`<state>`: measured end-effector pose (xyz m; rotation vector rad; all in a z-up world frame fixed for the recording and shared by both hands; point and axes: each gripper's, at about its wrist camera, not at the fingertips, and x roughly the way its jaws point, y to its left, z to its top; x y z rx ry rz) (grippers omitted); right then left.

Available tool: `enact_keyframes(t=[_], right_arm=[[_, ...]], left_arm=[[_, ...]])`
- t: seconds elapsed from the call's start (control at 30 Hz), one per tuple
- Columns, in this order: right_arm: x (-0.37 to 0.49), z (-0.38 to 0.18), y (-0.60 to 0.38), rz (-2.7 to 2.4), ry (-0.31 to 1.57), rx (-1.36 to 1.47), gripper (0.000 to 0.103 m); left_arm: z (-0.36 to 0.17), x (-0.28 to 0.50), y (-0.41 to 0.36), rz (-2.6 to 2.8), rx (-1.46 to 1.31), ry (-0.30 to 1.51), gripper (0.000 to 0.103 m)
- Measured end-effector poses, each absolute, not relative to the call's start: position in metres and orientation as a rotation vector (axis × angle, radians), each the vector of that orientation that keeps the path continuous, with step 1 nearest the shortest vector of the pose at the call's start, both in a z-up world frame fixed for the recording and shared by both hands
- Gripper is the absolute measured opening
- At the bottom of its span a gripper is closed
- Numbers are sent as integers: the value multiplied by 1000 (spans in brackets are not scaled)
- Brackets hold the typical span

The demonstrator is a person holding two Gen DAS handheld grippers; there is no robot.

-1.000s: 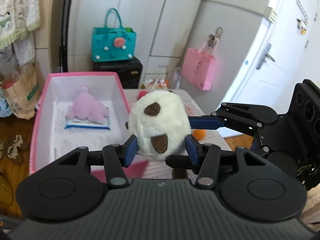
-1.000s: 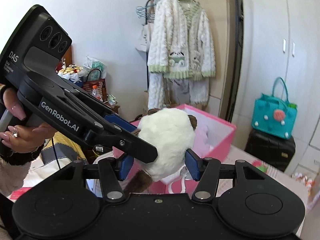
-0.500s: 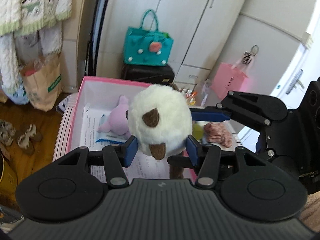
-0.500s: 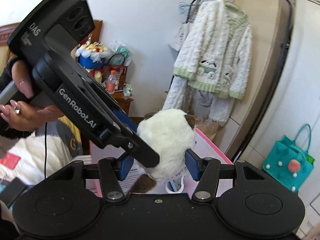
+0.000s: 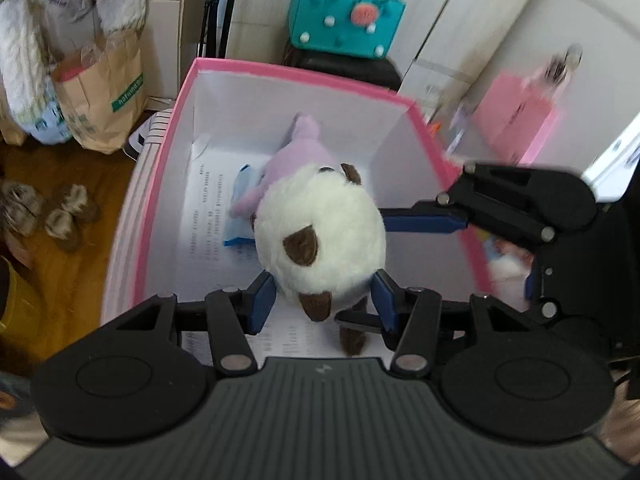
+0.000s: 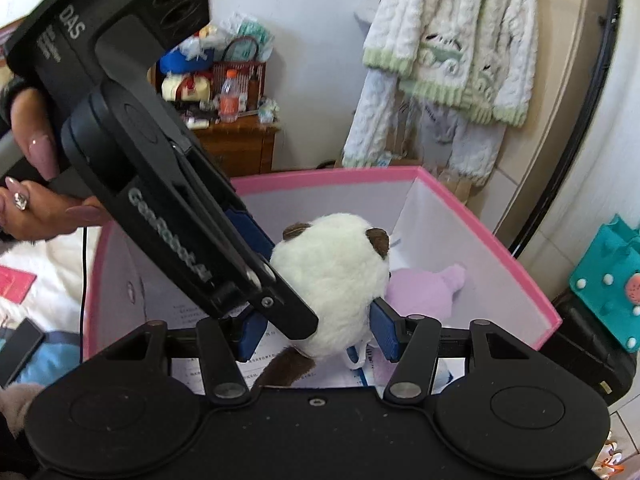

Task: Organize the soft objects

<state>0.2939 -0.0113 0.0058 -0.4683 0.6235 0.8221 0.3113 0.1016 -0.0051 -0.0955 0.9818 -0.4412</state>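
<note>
Left wrist view: white plush (image 5: 320,248) is pinched by both the left gripper (image 5: 323,300) and the right gripper (image 6: 316,334), above the pink box (image 5: 280,76) — uneven release could drag it onto the purple plush (image 5: 298,160) or the rim.

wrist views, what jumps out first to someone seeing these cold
A fluffy white plush toy with brown patches, clamped between the left gripper and right gripper, hangs above an open pink box. A lilac plush already lies on the box floor. A teal bag sits behind the box.
</note>
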Motion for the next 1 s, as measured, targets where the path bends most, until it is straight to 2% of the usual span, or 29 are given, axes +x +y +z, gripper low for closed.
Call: enact_keyframes(t=[0.13, 0.33, 0.73, 0.9, 1.0], right_arm=[[304, -1, 8, 835, 638, -576, 61], [317, -3, 8, 857, 714, -527, 61], [321, -15, 2, 875, 734, -516, 51], [328, -17, 4, 848, 745, -526, 37], [339, -17, -2, 841, 782, -468, 27]], left_arm=[[-13, 325, 102, -421, -76, 1044, 49], [-11, 324, 108, -428, -77, 1046, 49], [-11, 320, 107, -411, -54, 1008, 49], [7, 305, 110, -395, -58, 909, 49], [10, 305, 112, -426, -89, 934, 49]])
